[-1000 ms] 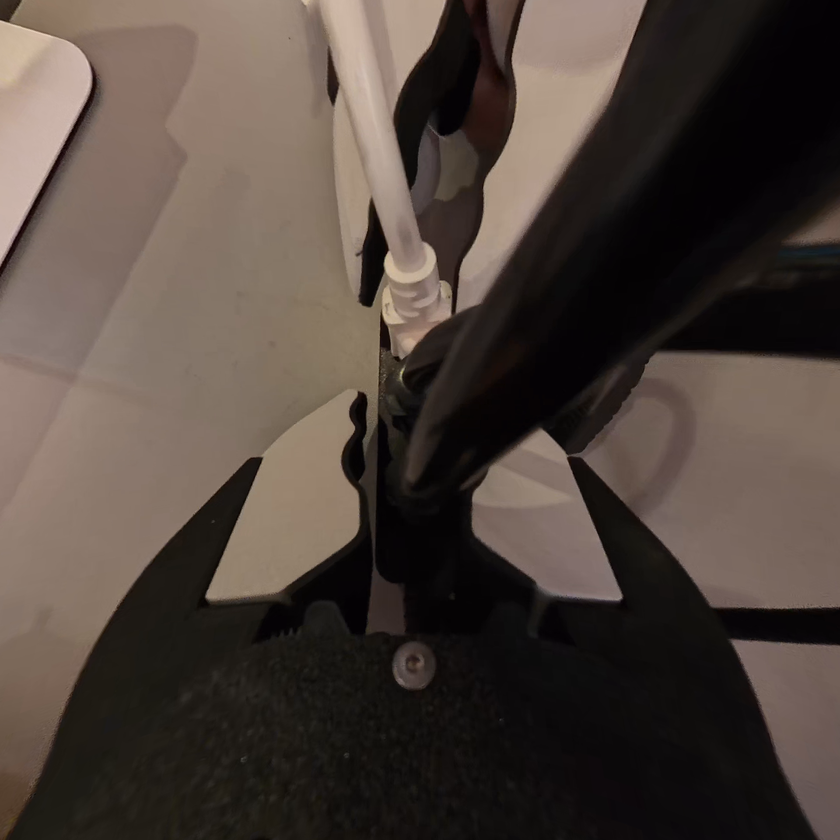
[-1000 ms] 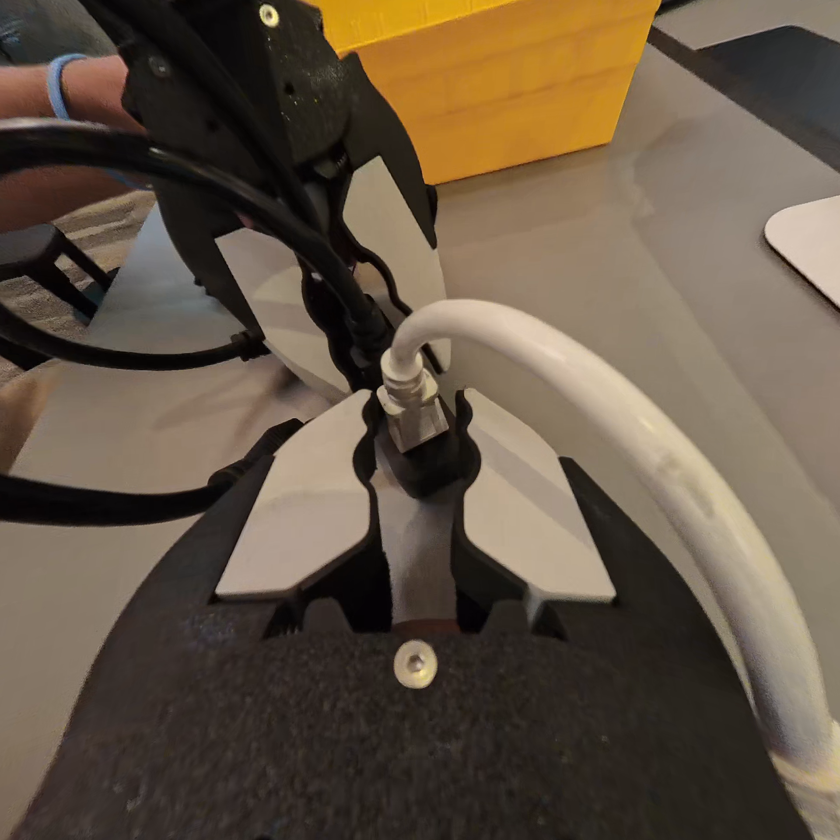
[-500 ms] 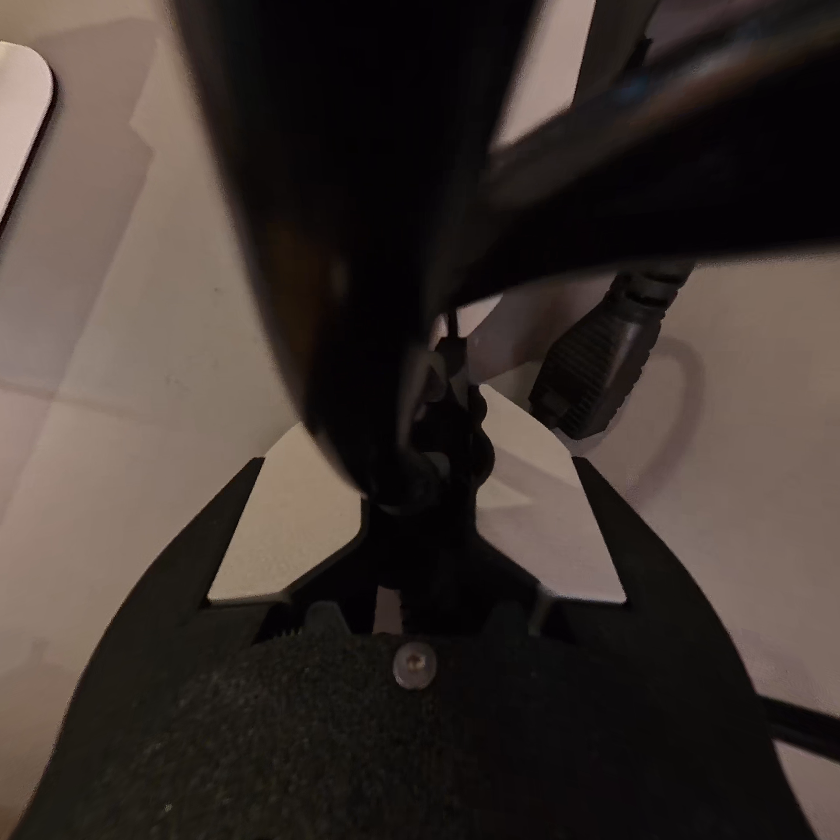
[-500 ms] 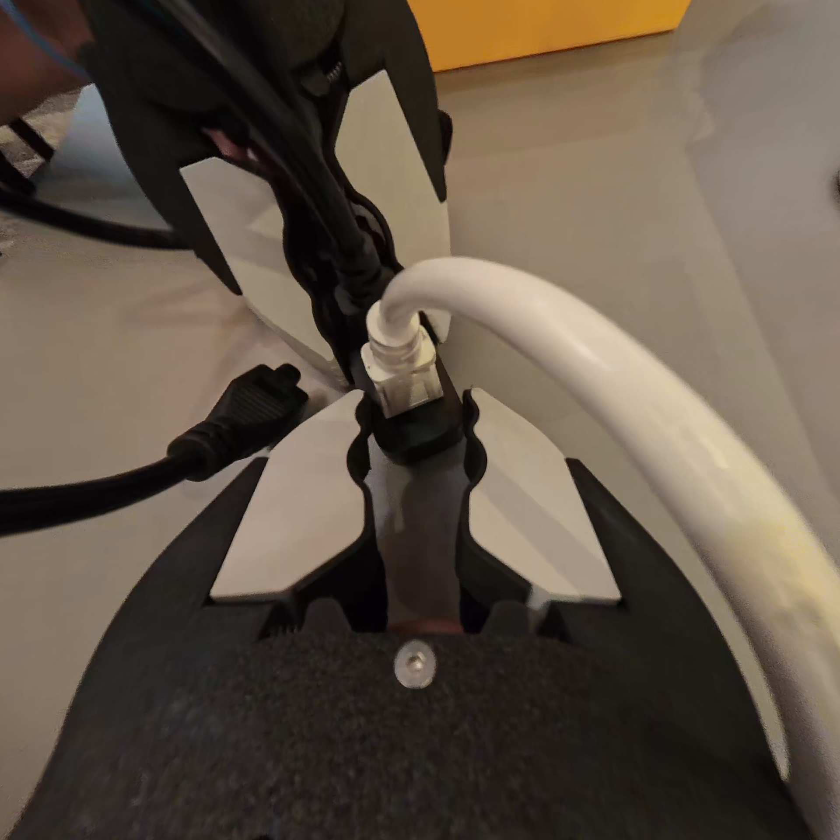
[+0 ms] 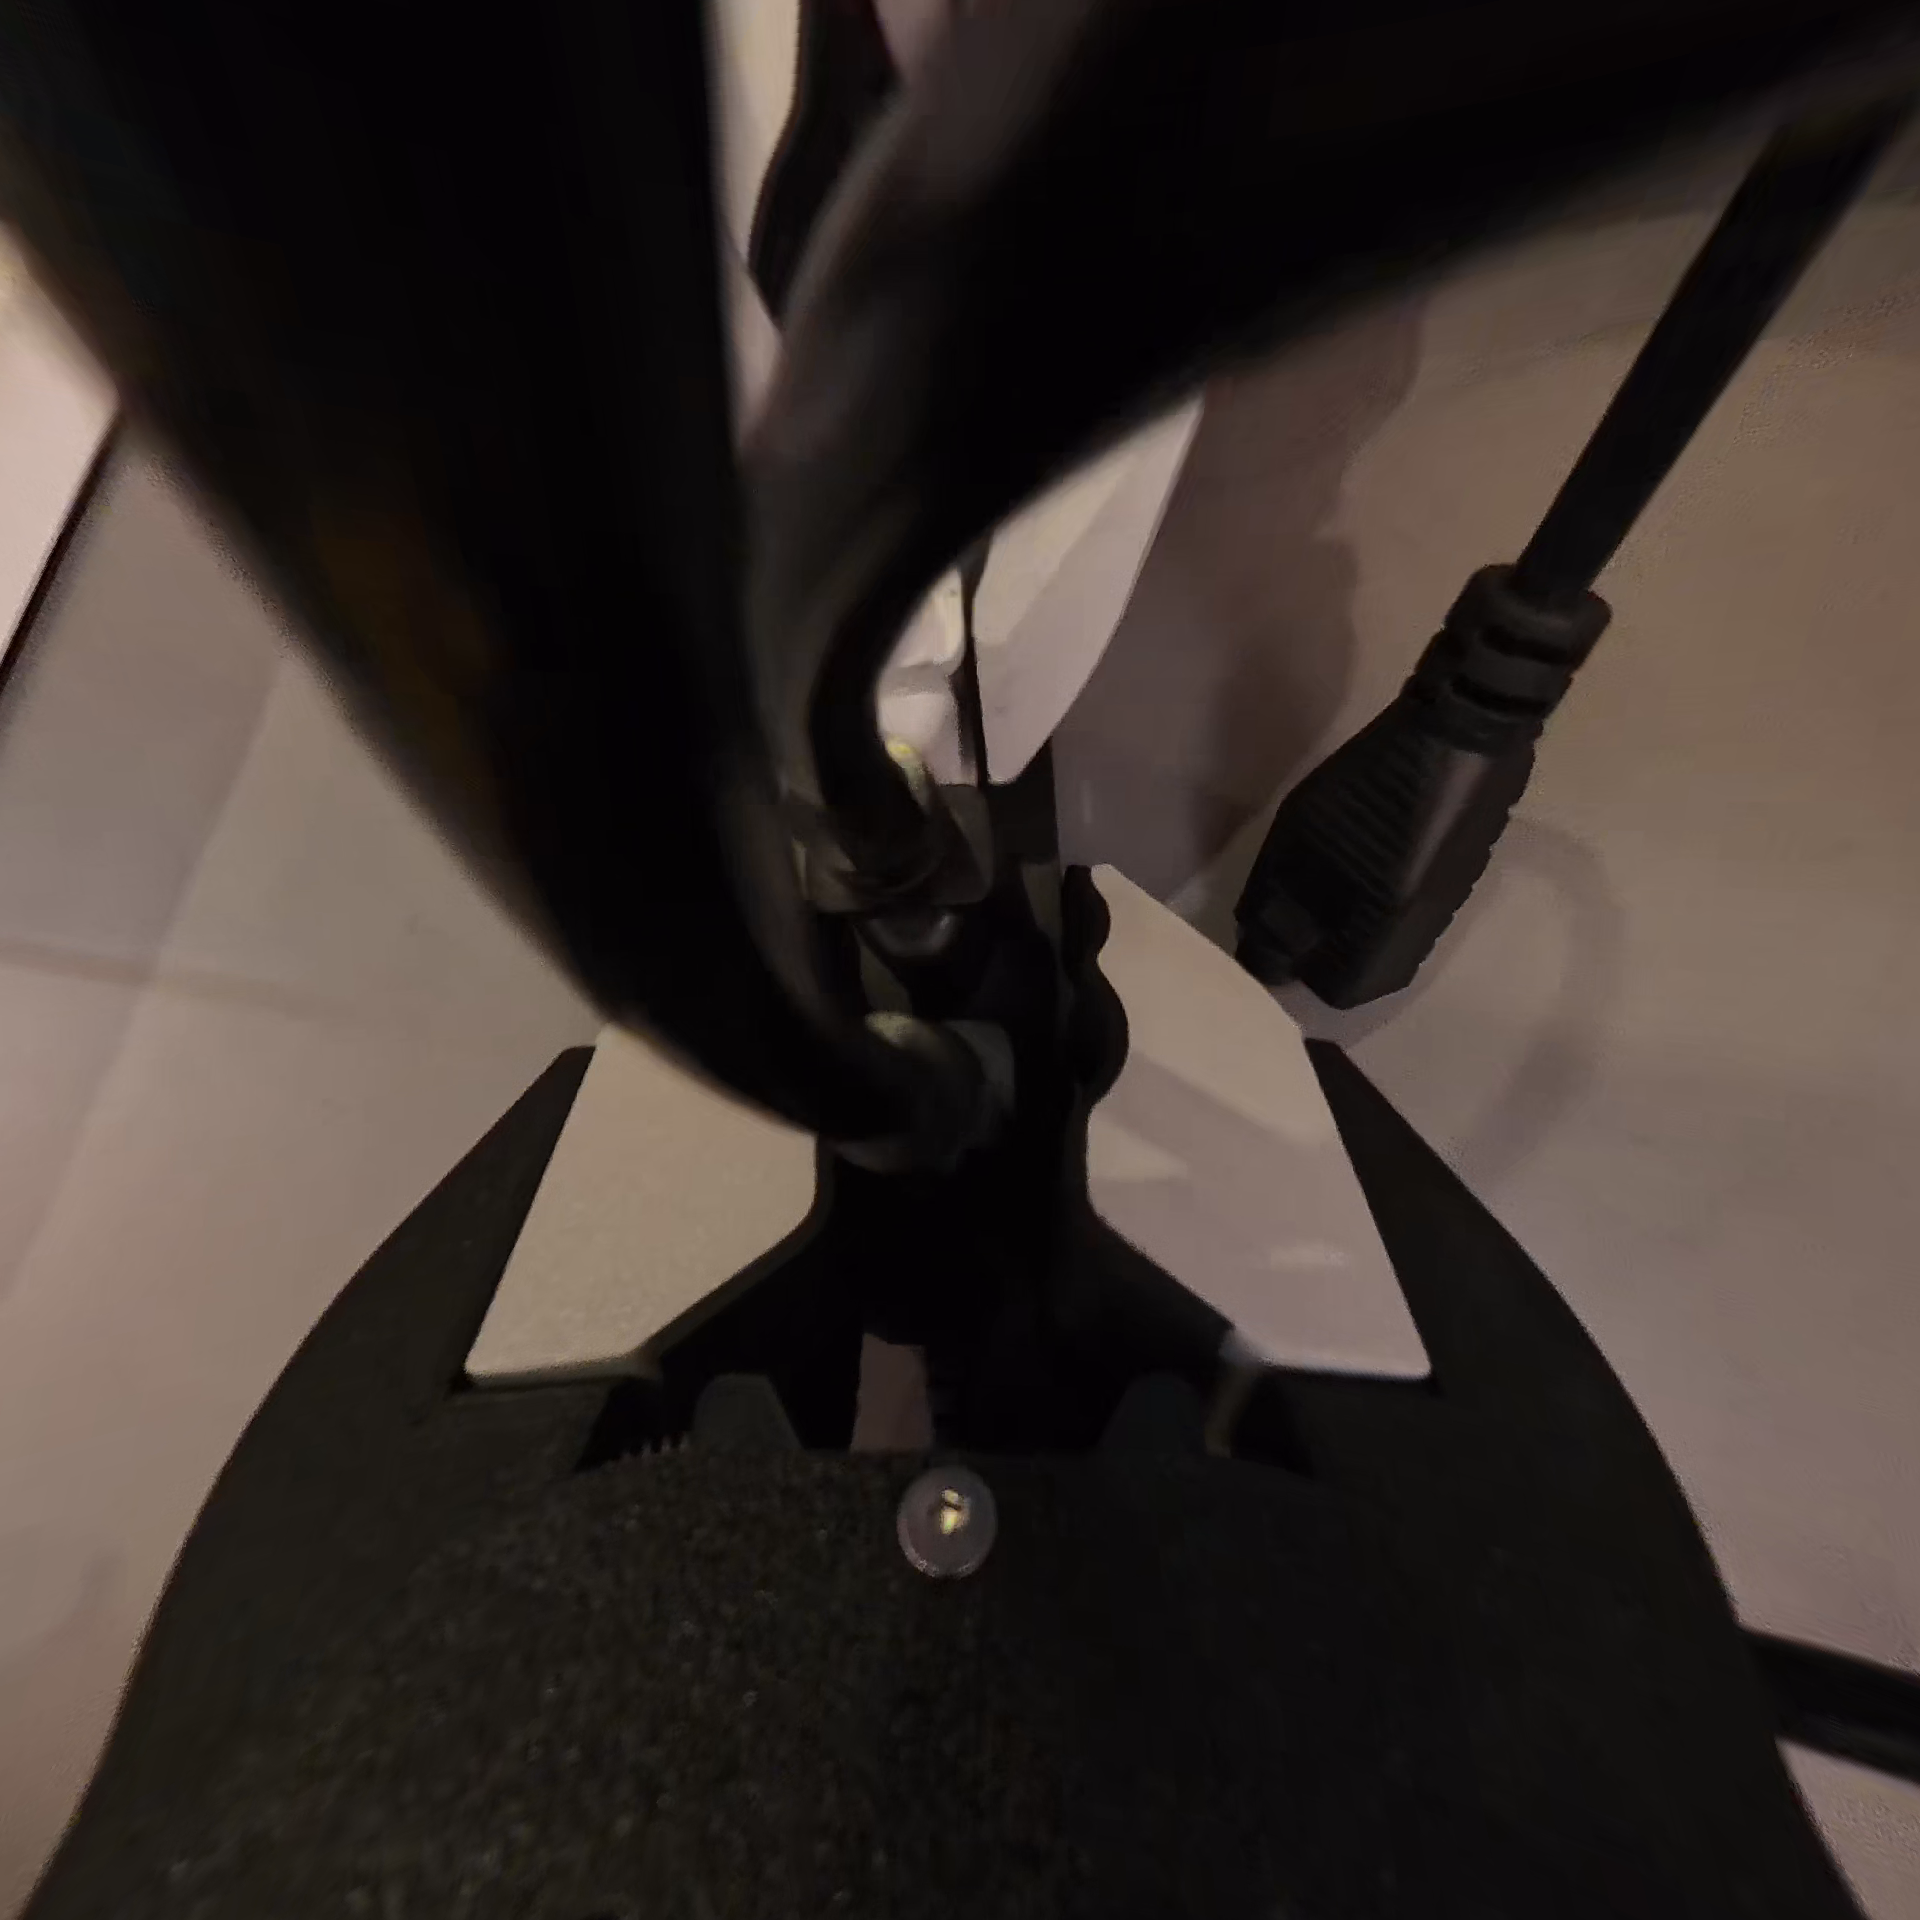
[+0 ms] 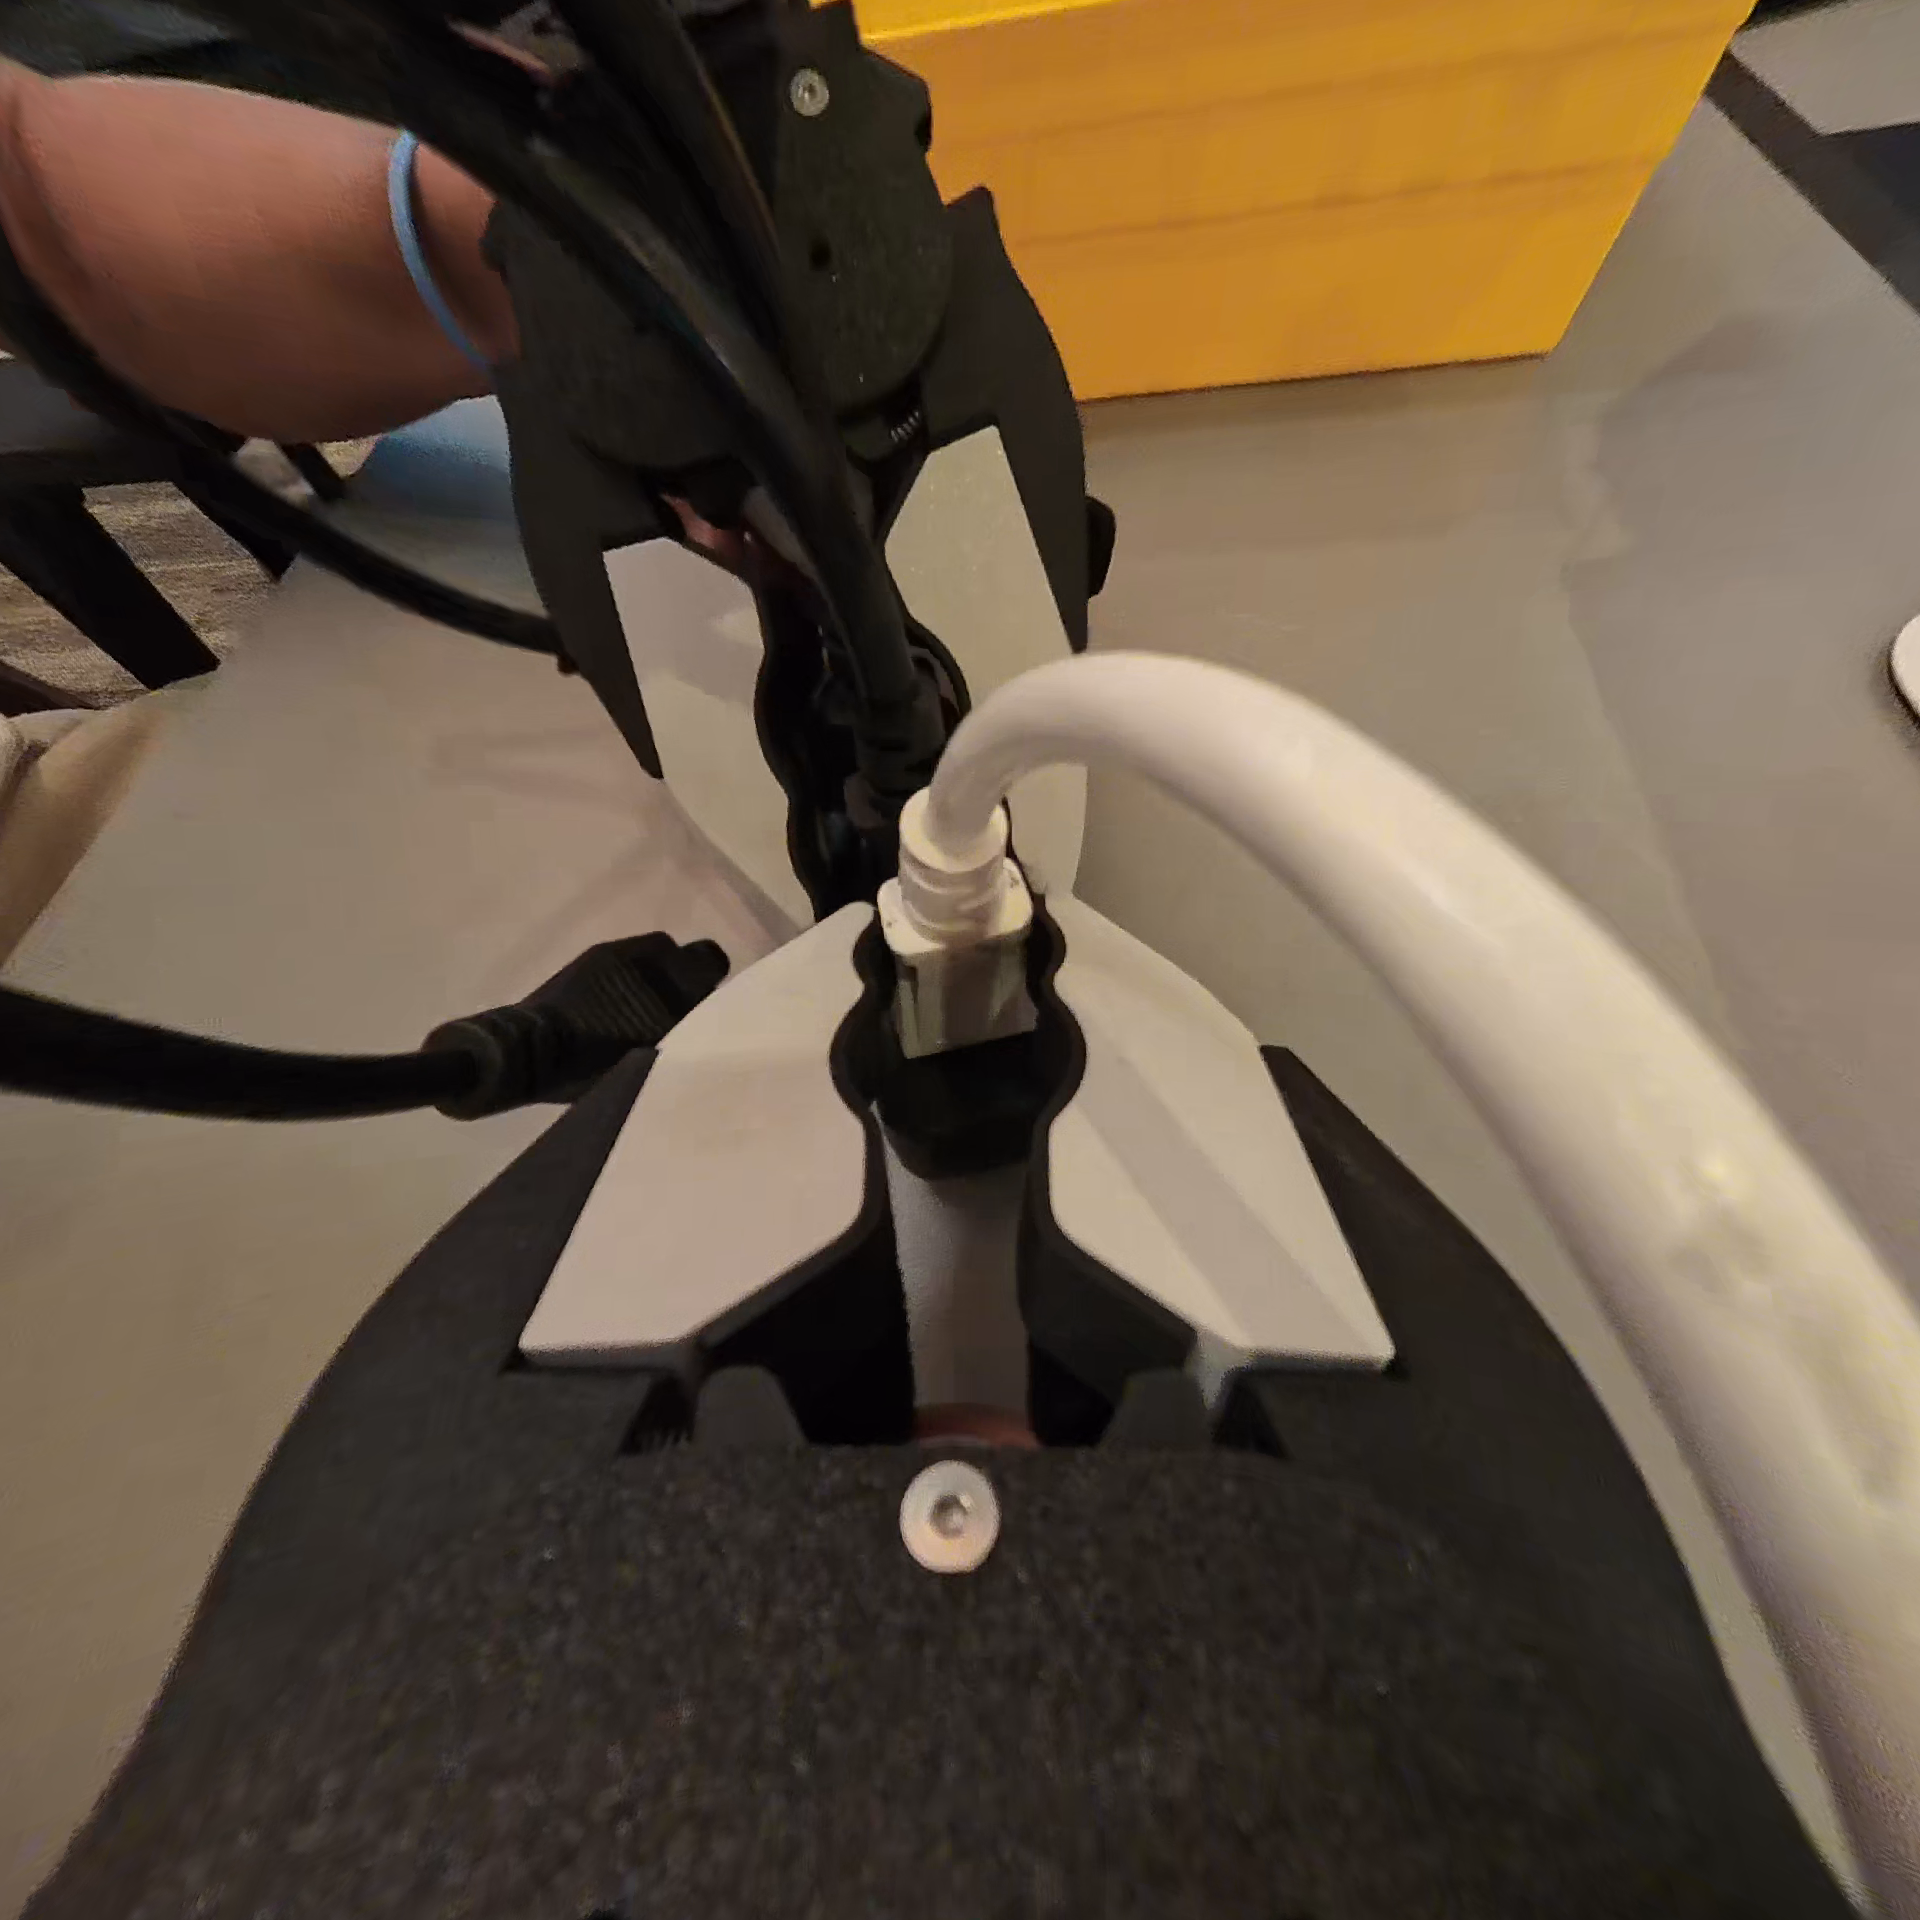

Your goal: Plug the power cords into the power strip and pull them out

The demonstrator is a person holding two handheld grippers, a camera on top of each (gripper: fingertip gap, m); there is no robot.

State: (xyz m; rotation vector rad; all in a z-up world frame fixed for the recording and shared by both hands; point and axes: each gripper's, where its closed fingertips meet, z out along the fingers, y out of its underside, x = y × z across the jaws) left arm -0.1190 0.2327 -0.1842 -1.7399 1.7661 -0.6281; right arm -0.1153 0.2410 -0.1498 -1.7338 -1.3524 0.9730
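Note:
My right gripper is shut on the end of the white power strip, where its thick white cable enters and arcs off to the right. My left gripper faces it tip to tip and is shut on the plug of a black power cord. That cord loops blurred across most of the left wrist view. The left gripper also shows in the right wrist view, with the black cord running down between its fingers. The meeting point of plug and strip is hidden.
A second black cord connector lies loose on the grey table, also in the left wrist view. A yellow box stands behind. A person's forearm holds the left gripper. A white pad sits at the right edge. My left and right fingertips are right by each other.
The black cord has swung across the left wrist view and now hides the white cable end. Both grippers dipped toward the table and came back up. Both grips are unchanged.

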